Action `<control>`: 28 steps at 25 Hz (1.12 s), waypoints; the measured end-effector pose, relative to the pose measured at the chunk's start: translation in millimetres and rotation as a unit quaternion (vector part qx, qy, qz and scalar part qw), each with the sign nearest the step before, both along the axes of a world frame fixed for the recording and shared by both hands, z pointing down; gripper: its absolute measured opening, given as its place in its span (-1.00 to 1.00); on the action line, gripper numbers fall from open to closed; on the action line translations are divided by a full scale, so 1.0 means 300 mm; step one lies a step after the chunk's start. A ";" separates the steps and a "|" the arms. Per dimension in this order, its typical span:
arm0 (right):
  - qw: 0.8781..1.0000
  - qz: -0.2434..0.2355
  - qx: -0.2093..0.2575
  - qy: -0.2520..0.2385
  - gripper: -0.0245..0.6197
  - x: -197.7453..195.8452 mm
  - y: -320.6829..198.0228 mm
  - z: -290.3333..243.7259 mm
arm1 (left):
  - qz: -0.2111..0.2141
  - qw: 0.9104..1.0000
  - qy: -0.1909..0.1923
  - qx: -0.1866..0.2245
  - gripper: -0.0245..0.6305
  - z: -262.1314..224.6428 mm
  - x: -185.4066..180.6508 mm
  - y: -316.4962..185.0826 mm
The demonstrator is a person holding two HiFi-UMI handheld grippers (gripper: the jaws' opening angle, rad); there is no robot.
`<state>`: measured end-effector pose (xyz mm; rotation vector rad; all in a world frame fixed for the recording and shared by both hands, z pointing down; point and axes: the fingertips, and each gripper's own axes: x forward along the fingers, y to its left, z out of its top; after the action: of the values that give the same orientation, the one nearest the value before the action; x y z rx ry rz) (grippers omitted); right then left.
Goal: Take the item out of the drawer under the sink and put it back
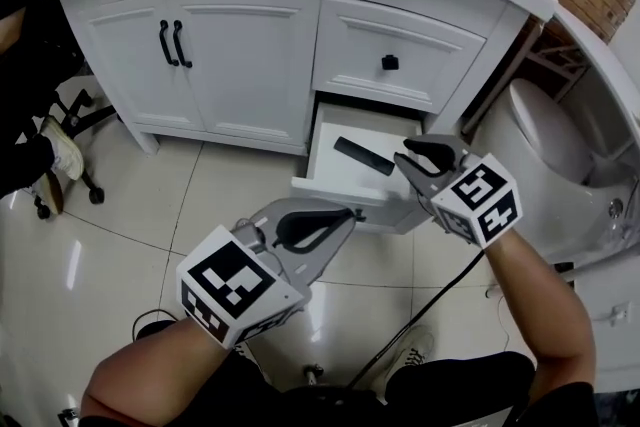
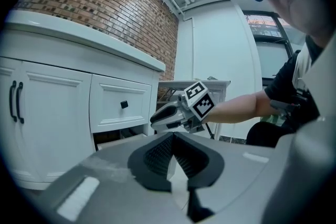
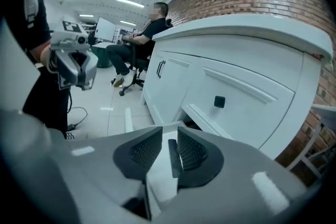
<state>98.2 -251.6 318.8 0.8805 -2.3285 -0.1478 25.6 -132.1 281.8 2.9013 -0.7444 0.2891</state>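
Bottom drawer (image 1: 335,187) standing open.
An item (image 1: 363,156) is lying in the drawer, under the upper drawer (image 1: 395,45); a toilet (image 1: 545,130) is sitting right of the cabinet (image 1: 240,45).

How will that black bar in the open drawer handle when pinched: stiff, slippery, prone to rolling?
The black bar looks thin and straight, so probably stiff and light. Lying flat on the drawer floor, it seems unlikely to roll, but might slide when nudged.

Head camera looks steeply down; all three views share the drawer (image 1: 330,187).
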 end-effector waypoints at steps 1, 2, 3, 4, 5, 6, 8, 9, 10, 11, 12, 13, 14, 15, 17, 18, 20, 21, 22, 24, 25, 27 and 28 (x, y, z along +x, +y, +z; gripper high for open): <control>1.000 -0.006 0.000 0.011 -0.67 -0.004 -0.024 0.023 | -0.003 1.000 0.001 0.000 -0.91 -0.004 -0.004 -0.005; 1.000 -0.011 -0.004 0.019 -0.66 -0.008 -0.050 0.047 | -0.006 1.000 0.002 -0.001 -0.91 -0.006 -0.008 -0.010; 0.999 -0.016 -0.012 0.027 -0.65 -0.012 -0.078 0.072 | -0.007 1.000 0.002 -0.002 -0.91 -0.005 -0.011 -0.014; 0.999 -0.021 -0.023 0.034 -0.65 -0.016 -0.105 0.099 | -0.006 1.000 0.001 -0.002 -0.91 0.001 -0.013 -0.016; 0.998 -0.027 -0.035 0.041 -0.65 -0.022 -0.131 0.125 | -0.004 1.000 0.000 -0.001 -0.91 0.008 -0.012 -0.016; 0.997 -0.032 -0.050 0.048 -0.64 -0.028 -0.157 0.154 | -0.002 1.000 0.000 0.000 -0.91 0.013 -0.010 -0.016; 0.994 -0.040 -0.077 0.065 -0.60 -0.037 -0.205 0.216 | 0.000 1.000 0.002 -0.002 -0.91 0.014 -0.002 -0.013; 0.992 -0.044 -0.084 0.079 -0.58 -0.041 -0.225 0.247 | 0.001 1.000 0.003 -0.003 -0.91 0.013 0.003 -0.011; 0.990 -0.048 -0.088 0.096 -0.56 -0.043 -0.243 0.280 | 0.001 1.000 0.002 -0.003 -0.91 0.014 0.005 -0.010; 0.988 -0.053 -0.094 0.112 -0.54 -0.044 -0.257 0.314 | 0.002 1.000 0.001 -0.004 -0.91 0.017 0.006 -0.012; 0.985 -0.056 -0.104 0.124 -0.50 -0.047 -0.268 0.349 | 0.002 1.000 0.001 -0.005 -0.91 0.020 0.006 -0.014; 0.983 -0.057 -0.114 0.130 -0.45 -0.051 -0.280 0.379 | 0.001 1.000 0.001 -0.006 -0.91 0.022 0.004 -0.018; 0.982 -0.058 -0.121 0.132 -0.42 -0.057 -0.293 0.403 | 0.000 1.000 0.001 -0.008 -0.91 0.022 0.001 -0.023; 0.981 -0.058 -0.127 0.133 -0.41 -0.063 -0.308 0.423 | -0.001 1.000 0.002 -0.009 -0.91 0.022 -0.001 -0.026; 0.980 -0.053 -0.138 0.131 -0.36 -0.073 -0.336 0.459 | 0.001 1.000 0.000 -0.009 -0.91 0.029 -0.005 -0.031; 0.980 -0.049 -0.145 0.128 -0.34 -0.075 -0.351 0.476 | 0.003 1.000 -0.002 -0.009 -0.91 0.033 -0.006 -0.033; 0.979 -0.042 -0.160 0.123 -0.31 -0.075 -0.375 0.511 | 0.005 1.000 -0.003 -0.010 -0.91 0.037 -0.006 -0.037; 0.978 -0.040 -0.167 0.120 -0.28 -0.074 -0.386 0.527 | 0.005 1.000 -0.002 -0.012 -0.91 0.037 -0.005 -0.039; 0.977 -0.038 -0.172 0.119 -0.26 -0.073 -0.397 0.542 | 0.005 1.000 0.000 -0.014 -0.91 0.037 -0.004 -0.042; 0.976 -0.036 -0.184 0.113 -0.25 -0.074 -0.413 0.575 | 0.005 1.000 0.001 -0.017 -0.91 0.039 -0.005 -0.050; 0.974 -0.036 -0.193 0.111 -0.24 -0.076 -0.416 0.595 | 0.005 1.000 0.002 -0.018 -0.91 0.041 -0.007 -0.054; 0.971 -0.039 -0.209 0.113 -0.22 -0.081 -0.416 0.632 | 0.005 1.000 0.004 -0.021 -0.91 0.045 -0.008 -0.061; 0.969 -0.041 -0.216 0.115 -0.21 -0.083 -0.416 0.647 | 0.005 1.000 0.006 -0.023 -0.91 0.044 -0.008 -0.065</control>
<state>73.4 -376.3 512.8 0.5180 -2.0654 0.2080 23.2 -151.5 295.0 2.8627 -0.7117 0.2864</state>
